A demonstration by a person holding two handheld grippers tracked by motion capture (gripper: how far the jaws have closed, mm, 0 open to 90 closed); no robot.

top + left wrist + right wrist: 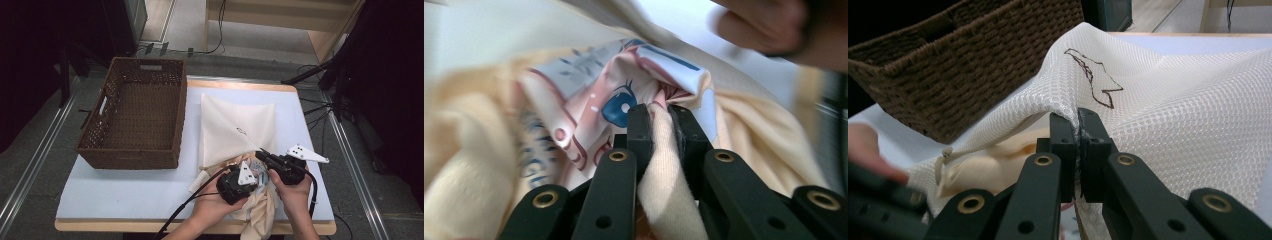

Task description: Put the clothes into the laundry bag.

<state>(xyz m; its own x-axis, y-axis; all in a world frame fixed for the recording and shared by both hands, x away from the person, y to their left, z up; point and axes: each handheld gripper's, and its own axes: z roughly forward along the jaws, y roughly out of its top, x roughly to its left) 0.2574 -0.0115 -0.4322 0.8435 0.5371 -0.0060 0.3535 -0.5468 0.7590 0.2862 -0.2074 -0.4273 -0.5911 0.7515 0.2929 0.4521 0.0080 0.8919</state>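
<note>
Beside the wicker basket, the left gripper pinches a cream garment; the right gripper clamps the mesh bag.

A brown woven basket is set at the desk's far left corner, its left side overhanging the edge.

The basket is sitting on the tabletop, left of the mesh bag. The garment is lying before the bag, partly in it.

Table: basket, mesh bag.
</note>
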